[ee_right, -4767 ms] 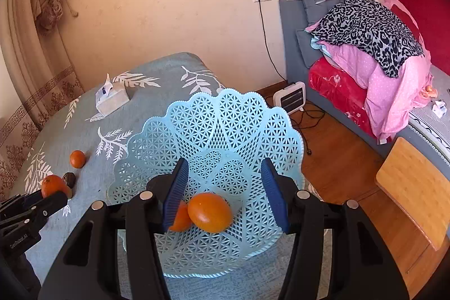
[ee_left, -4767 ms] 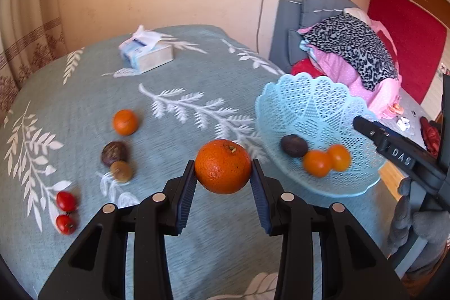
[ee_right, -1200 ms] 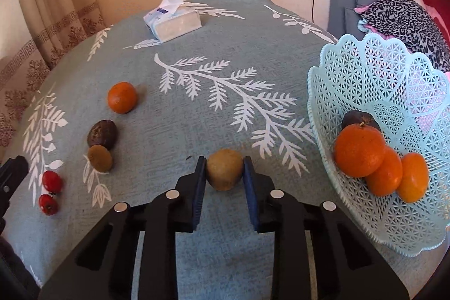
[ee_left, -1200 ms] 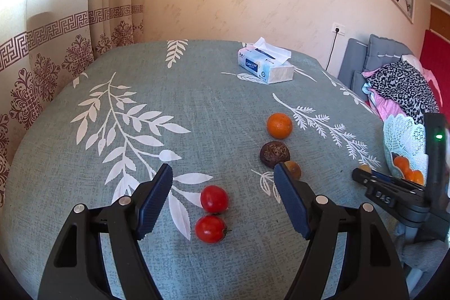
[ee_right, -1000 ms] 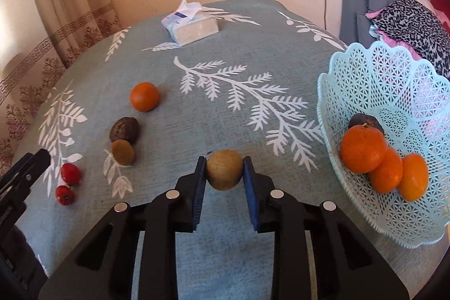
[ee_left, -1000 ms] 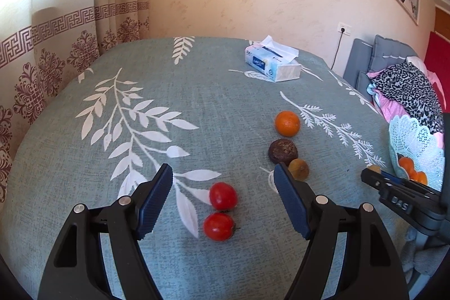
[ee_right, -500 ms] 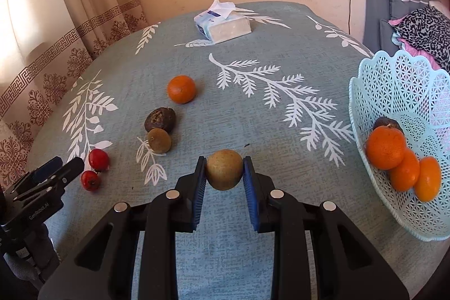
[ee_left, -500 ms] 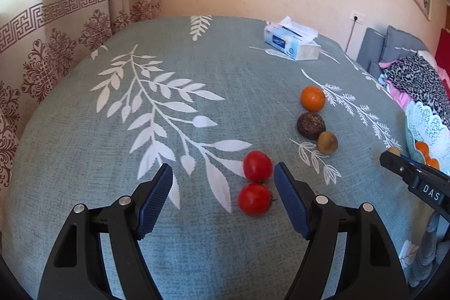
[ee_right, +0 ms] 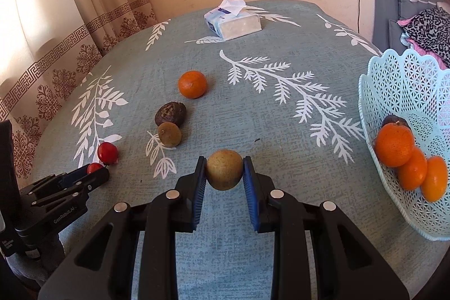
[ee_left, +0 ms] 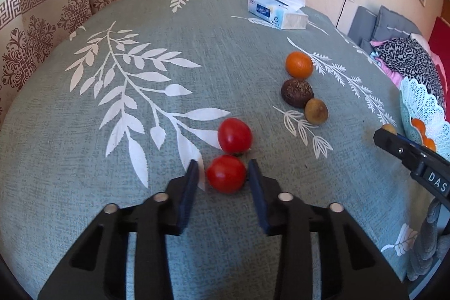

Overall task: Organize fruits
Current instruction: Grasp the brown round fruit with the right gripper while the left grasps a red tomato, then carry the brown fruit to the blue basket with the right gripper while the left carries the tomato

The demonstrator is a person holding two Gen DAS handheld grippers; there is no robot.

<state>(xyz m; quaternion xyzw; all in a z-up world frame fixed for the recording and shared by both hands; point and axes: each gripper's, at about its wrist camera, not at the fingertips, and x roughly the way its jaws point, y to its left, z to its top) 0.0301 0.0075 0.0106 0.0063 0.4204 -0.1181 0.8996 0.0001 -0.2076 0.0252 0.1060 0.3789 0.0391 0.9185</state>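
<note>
Tissue box point(ee_left: 277, 12) on the leaf-print tablecloth point(ee_left: 140, 75), patterned curtain point(ee_right: 92, 18) behind, leopard-print clothes point(ee_left: 407, 61) beyond.

Left gripper point(ee_left: 223, 182): matte black plastic frame with triangular cut-outs, blue ribbed pads point(ee_left: 189, 194) inside its fingers, round silver screws along the top, white "GenRobot.AI" lettering on its side. Right gripper point(ee_right: 224, 173): identical black build, blue pads point(ee_right: 198, 193), silver screws, white "DAS" marking.
</note>
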